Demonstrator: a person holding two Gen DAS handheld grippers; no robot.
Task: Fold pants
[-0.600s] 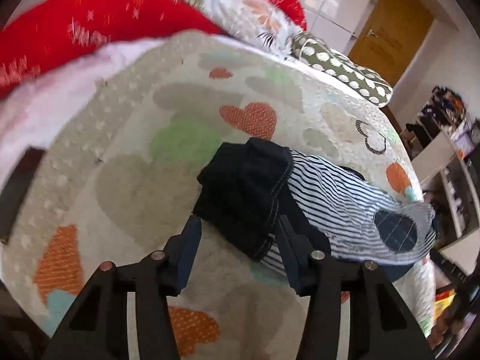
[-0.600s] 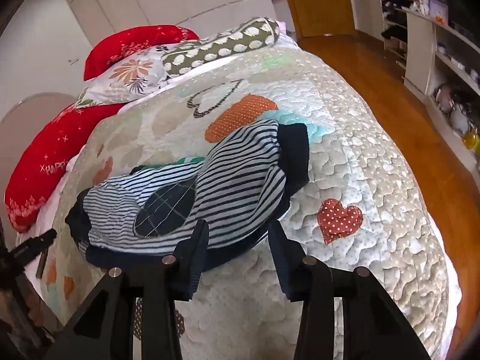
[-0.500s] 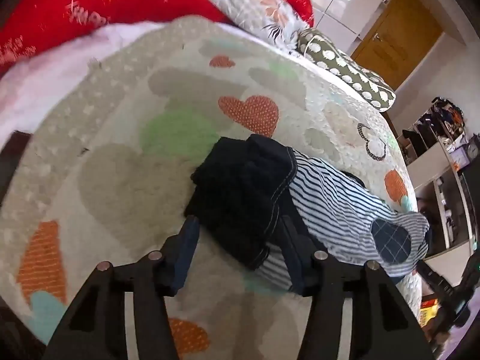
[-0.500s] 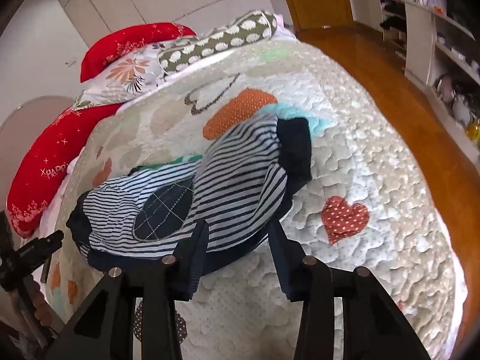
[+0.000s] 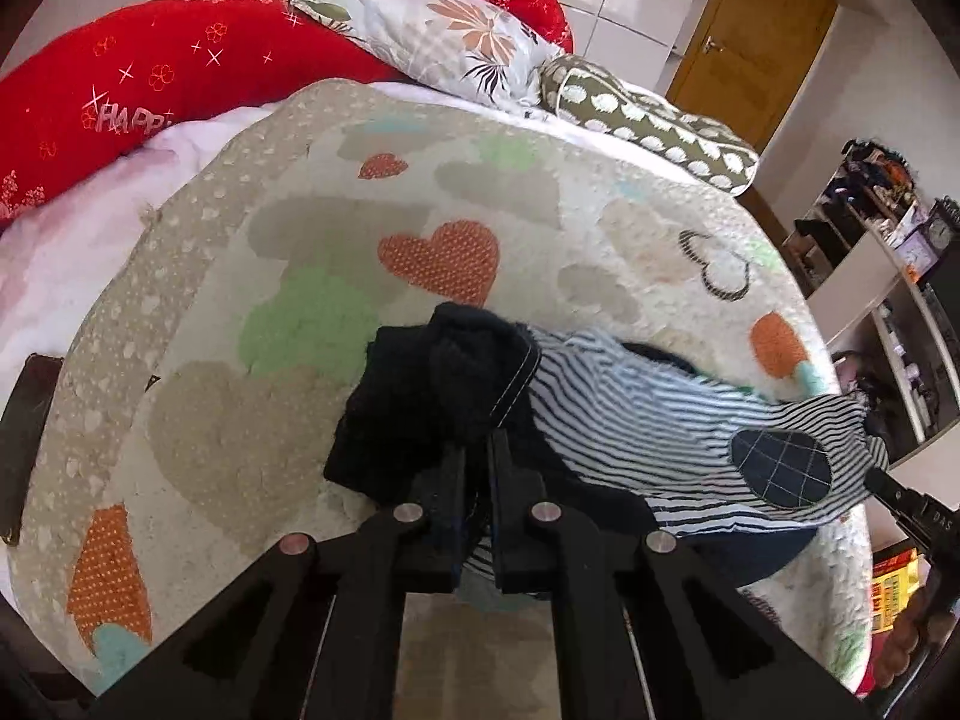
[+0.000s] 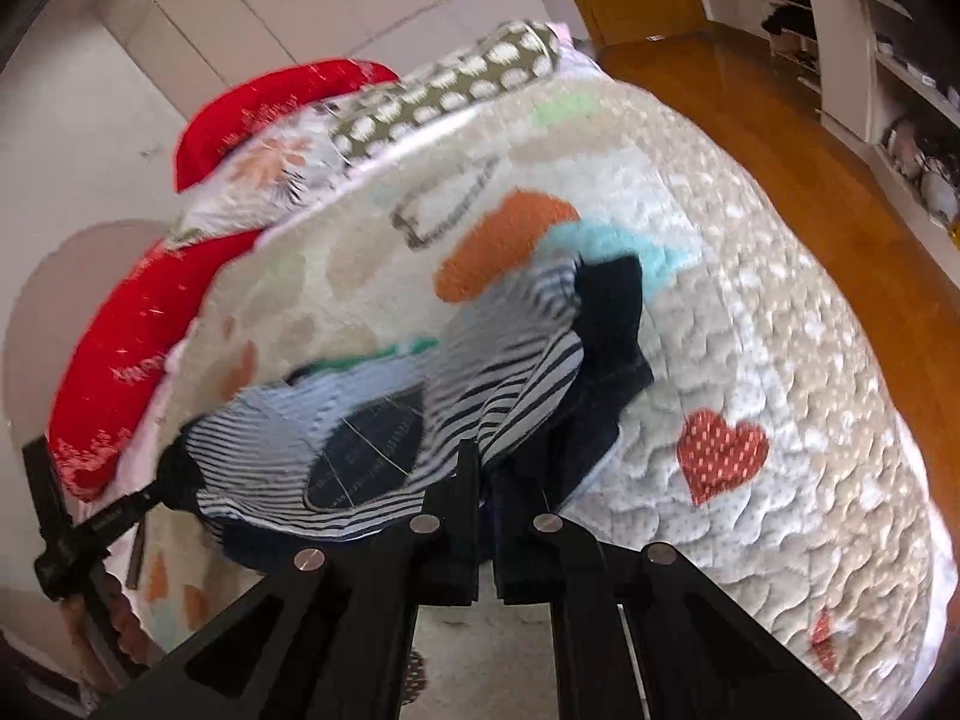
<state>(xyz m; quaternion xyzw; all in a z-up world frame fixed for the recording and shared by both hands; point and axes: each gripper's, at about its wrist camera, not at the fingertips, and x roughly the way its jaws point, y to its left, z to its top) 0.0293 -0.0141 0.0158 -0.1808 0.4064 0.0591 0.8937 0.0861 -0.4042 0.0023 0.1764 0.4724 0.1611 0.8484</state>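
Note:
The pants [image 5: 630, 420] are navy and white striped with dark navy cuffs and a checked oval patch [image 5: 780, 471]. They lie crumpled on a heart-patterned quilt [image 5: 300, 252]. My left gripper [image 5: 477, 462] is shut on the near edge of the pants at their dark end. In the right wrist view my right gripper [image 6: 485, 468] is shut on the striped pants [image 6: 372, 420] at the other end, and the cloth is lifted into folds. Each gripper shows at the far end of the pants in the other's view.
Red [image 5: 150, 84], floral [image 5: 456, 42] and spotted [image 5: 648, 126] pillows lie at the head of the bed. A wooden floor [image 6: 780, 138] and shelves [image 6: 870, 42] are to the right of the bed. A yellow door [image 5: 750, 42] is beyond.
Both grippers have moved forward onto the pants and shut on the near edge. The right end of the pants has lifted and bunched.

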